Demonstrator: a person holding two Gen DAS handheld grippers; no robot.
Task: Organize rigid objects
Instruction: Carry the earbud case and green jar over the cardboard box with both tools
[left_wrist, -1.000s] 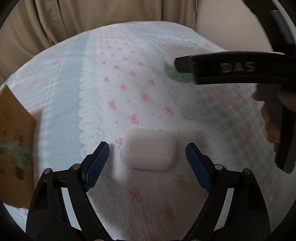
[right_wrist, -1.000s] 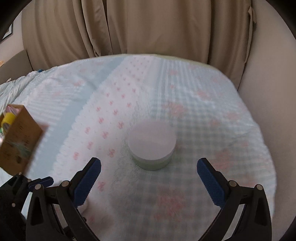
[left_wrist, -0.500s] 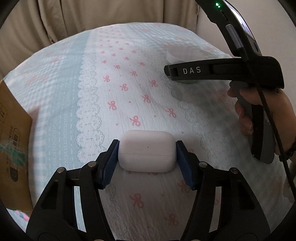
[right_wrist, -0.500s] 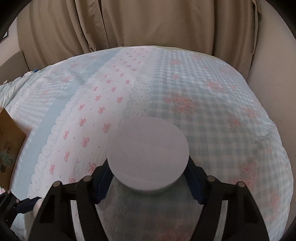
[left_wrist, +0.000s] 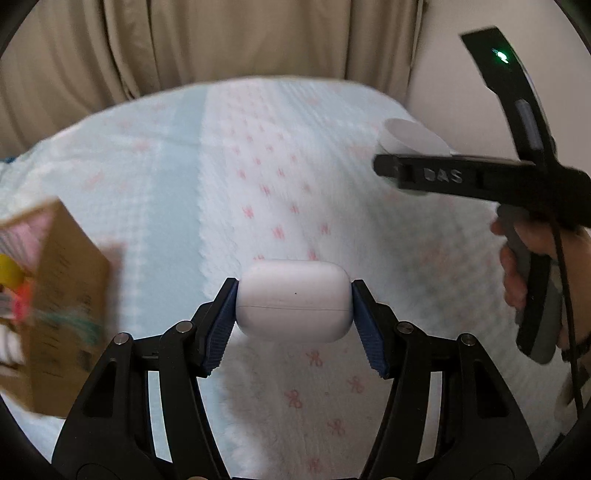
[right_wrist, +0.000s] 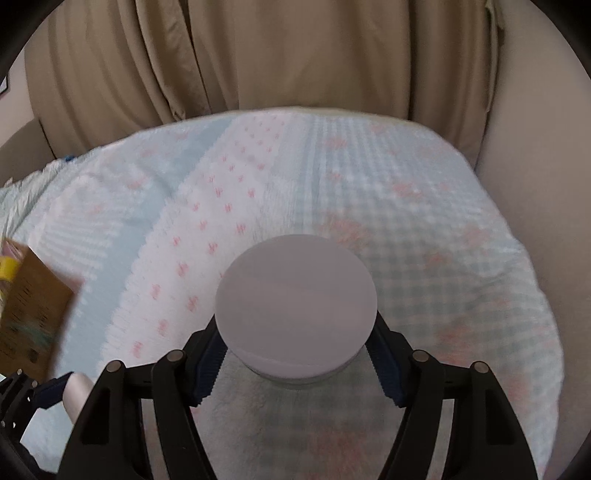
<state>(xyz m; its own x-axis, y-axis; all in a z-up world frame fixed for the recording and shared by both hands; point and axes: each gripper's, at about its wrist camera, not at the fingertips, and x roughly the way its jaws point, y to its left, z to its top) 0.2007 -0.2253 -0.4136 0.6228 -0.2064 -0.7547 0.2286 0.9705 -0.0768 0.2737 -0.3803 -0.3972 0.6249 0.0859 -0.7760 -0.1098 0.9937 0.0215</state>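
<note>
Beige curtains hang behind a bed covered by a pale blue and white quilt printed with small pink bows and, toward 3 o'clock, a checked patch.

At 9 o'clock in the left wrist view stands a brown cardboard box, open at the top. Something yellow and something orange-red show inside it, along with pale items, but motion blur makes it hard to say what they are. The same box sits at 9 o'clock in the right wrist view, with the yellow item at its top edge.

The left claw is closed on a white earbud case, its blue pads pressing the case's two short ends. The case's long axis runs 9 to 3 o'clock across the claw, its lid seam horizontal and a tiny dark dot facing the camera. It appears lifted clear of the quilt.

The right claw grips a round jar with a flat white lid facing up, pads on opposite sides of its body below the lid. In the left wrist view this jar shows at 2 o'clock, held above the quilt by the black right tool, with the person's right hand on the handle at 3 o'clock.
</note>
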